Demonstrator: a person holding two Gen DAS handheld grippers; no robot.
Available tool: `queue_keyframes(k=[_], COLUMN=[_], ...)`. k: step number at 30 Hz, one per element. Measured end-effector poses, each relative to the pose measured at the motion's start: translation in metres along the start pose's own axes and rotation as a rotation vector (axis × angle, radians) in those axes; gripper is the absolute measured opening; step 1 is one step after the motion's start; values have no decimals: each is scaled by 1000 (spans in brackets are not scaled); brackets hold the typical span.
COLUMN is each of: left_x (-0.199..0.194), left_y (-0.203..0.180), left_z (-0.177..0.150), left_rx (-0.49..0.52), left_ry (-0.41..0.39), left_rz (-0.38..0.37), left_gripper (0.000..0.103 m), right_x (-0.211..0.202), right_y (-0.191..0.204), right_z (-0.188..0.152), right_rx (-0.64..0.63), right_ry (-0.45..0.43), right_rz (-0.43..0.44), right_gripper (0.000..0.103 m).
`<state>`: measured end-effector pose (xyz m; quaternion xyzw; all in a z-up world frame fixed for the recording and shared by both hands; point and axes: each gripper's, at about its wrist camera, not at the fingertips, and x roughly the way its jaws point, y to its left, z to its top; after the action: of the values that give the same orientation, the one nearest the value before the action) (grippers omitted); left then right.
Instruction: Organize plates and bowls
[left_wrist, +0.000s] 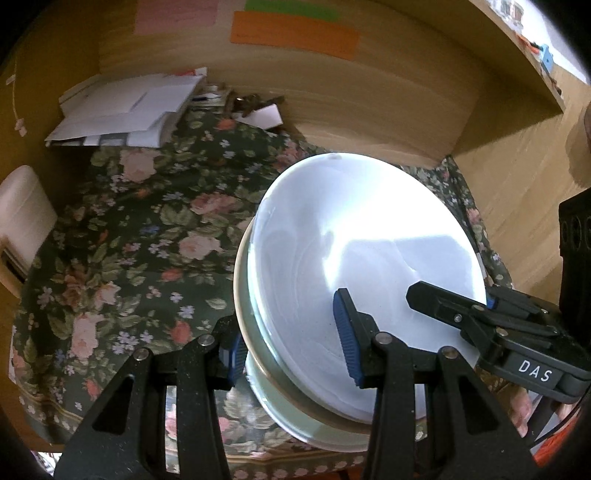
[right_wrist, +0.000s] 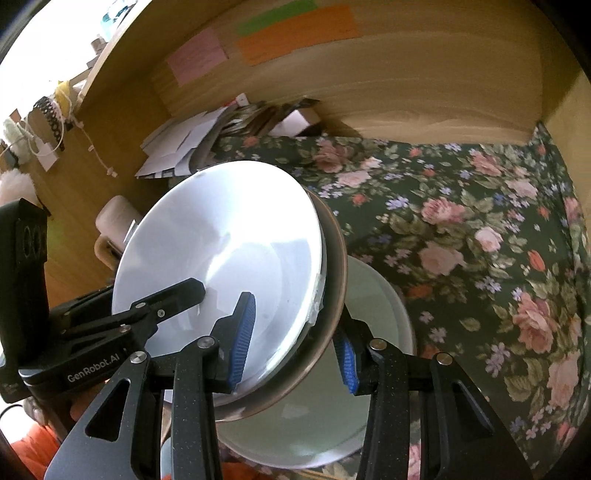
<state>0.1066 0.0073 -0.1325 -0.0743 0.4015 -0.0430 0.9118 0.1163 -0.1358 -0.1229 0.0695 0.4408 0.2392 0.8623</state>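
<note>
Above the floral-clothed worktop, the stack of plates is carried tilted, the left claw clamped on its left rim and the right claw on its right rim. Both grips should stay equally firm and the stack level, since the top white plate could slide off.

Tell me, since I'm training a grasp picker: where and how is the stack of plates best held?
By the rim, from opposite sides. The stack of plates is wide, shallow and tilted, so only its thin edge fits between jaws. The left gripper clamps one side of the rim and the right gripper the other, which probably keeps it balanced.
</note>
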Motion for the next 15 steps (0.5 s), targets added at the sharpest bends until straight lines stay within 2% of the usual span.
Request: queue_keyframes(k=[15], left_x=[32], left_y=[-10], left_z=[-12], left_rx=[-9], left_ry=[104], left_rz=[-30], left_gripper=[43], right_x=[13], right_y=[-31], right_z=[-18], right_rx=[83], right_ry=[53], right_rz=[12], right_gripper=[37])
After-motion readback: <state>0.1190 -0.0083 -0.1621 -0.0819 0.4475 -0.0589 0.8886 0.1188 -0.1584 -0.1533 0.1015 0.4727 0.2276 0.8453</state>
